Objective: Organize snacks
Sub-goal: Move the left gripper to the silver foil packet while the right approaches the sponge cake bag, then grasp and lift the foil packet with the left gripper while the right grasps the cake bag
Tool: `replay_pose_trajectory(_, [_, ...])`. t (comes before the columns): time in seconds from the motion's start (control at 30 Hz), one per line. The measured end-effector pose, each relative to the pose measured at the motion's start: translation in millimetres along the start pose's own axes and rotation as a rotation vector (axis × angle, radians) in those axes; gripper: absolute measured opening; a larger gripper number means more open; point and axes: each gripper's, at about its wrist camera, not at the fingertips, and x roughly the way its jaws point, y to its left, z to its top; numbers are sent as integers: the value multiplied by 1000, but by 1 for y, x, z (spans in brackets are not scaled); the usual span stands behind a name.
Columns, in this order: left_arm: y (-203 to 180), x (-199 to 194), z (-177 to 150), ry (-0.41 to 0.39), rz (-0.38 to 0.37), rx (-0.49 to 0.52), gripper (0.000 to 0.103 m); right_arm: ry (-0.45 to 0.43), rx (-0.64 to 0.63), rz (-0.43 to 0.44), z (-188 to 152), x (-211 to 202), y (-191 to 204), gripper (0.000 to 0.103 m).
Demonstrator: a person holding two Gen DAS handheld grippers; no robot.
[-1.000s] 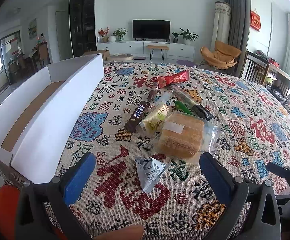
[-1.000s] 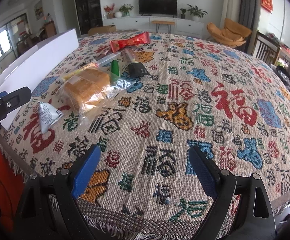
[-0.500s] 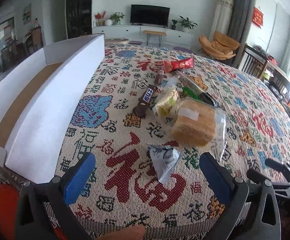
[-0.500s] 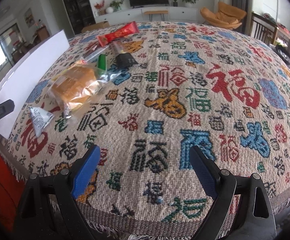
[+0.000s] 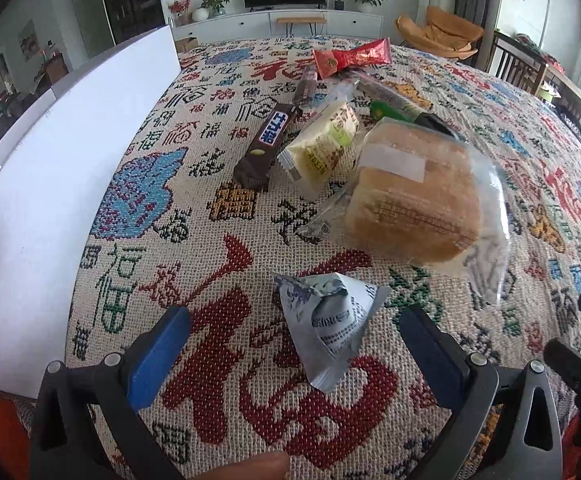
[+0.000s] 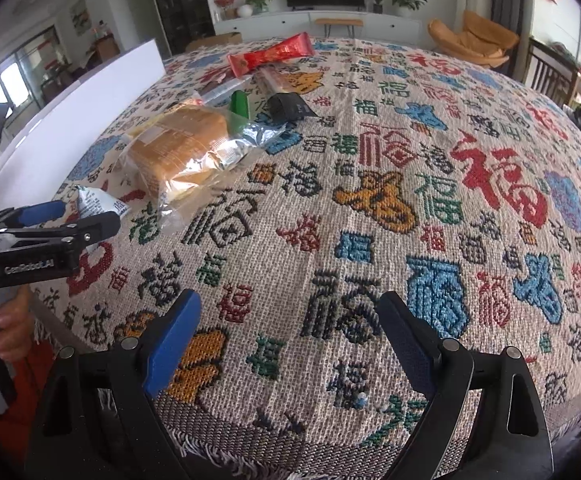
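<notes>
My left gripper [image 5: 294,344] is open, its blue pads on either side of a small grey-white crumpled packet [image 5: 328,328] on the patterned tablecloth. Beyond it lie a bagged bread loaf [image 5: 414,196], a yellow-green snack pack [image 5: 322,144], a dark chocolate bar [image 5: 268,142], a red wrapper [image 5: 350,58] and a green and black pack [image 5: 402,114]. My right gripper [image 6: 288,338] is open and empty over the table's near edge. The right wrist view shows the left gripper [image 6: 62,220] at the packet [image 6: 94,202], and the bread [image 6: 178,148].
A long white cardboard box [image 5: 50,168] stands along the table's left side. The tablecloth [image 6: 410,200] stretches wide to the right. Chairs [image 5: 518,66] stand at the far right, and a TV unit at the back.
My left gripper has moved forward and down, so the small packet now lies between its pads. My right gripper has shifted slightly and stays open.
</notes>
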Motion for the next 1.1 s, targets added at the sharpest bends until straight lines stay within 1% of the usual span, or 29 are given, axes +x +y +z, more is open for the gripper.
replay_pose_trajectory(0.03, [0,5,0,6,7,4,103,2,5,-4,0,0,-2,92])
replay_pose_trajectory(0.07, [3,6,1,-10,-8,-9,103,6,12,-7,-1,1,-4,92])
replay_pose_trajectory(0.17, [7,9,3,1,-19,-36,103,22,26,-19,-2,4,-8,92])
replay_pose_trajectory(0.27, [6,9,2,1,-17,-33,103,26,23,-23,-1,5,-9,92])
replay_pose_trajectory(0.33, [6,8,2,2,-24,-20,103,21,17,-21,2,4,-10,92])
replay_pose_trajectory(0.37, [6,7,2,16,-32,-6,103,12,10,-17,5,2,-10,92])
replay_pose_trajectory(0.43, [6,5,1,32,-46,23,101,-10,-16,23,19,-3,-10,92])
replay_pose_trajectory(0.47, [6,2,0,16,-61,41,87,-25,-35,46,29,-6,-9,92])
replay_pose_trajectory(0.5, [6,-3,-1,-15,-81,56,64,-43,-55,69,41,-10,-8,92])
replay_pose_trajectory(0.53, [6,-7,-2,-31,-88,63,53,-58,-77,99,54,-13,-6,92])
replay_pose_trajectory(0.57, [8,-8,-1,-33,-96,61,52,-68,-107,139,70,-13,-2,92])
replay_pose_trajectory(0.6, [12,-9,-1,-38,-128,43,52,-57,-148,184,86,-11,3,92])
replay_pose_trajectory(0.63, [16,-10,-1,-46,-158,21,52,-27,-194,220,100,-5,11,92])
replay_pose_trajectory(0.7, [23,-11,-2,-53,-182,-12,52,68,-317,283,128,17,35,92])
replay_pose_trajectory(0.77, [29,-14,-5,-63,-190,-23,52,151,-441,303,149,44,62,92])
replay_pose_trajectory(0.8, [32,-16,-6,-72,-195,-33,52,186,-487,303,154,56,73,92])
replay_pose_trajectory(0.87, [39,-22,-10,-88,-204,-54,52,294,-567,333,158,85,95,92])
replay_pose_trajectory(0.9, [42,-26,-11,-98,-209,-62,52,346,-618,310,157,100,107,92])
replay_pose_trajectory(0.97, [48,-33,-12,-115,-216,-72,52,397,-691,238,148,114,120,91])
replay_pose_trajectory(1.0, [50,-37,-12,-125,-220,-77,52,414,-700,211,147,118,123,89])
replay_pose_trajectory(1.03, [53,-41,-12,-134,-221,-82,52,419,-680,190,147,117,123,85])
replay_pose_trajectory(1.07, [55,-43,-12,-142,-223,-87,52,418,-653,184,148,114,121,74])
replay_pose_trajectory(1.1, [57,-46,-10,-148,-225,-93,52,411,-631,169,150,108,118,74])
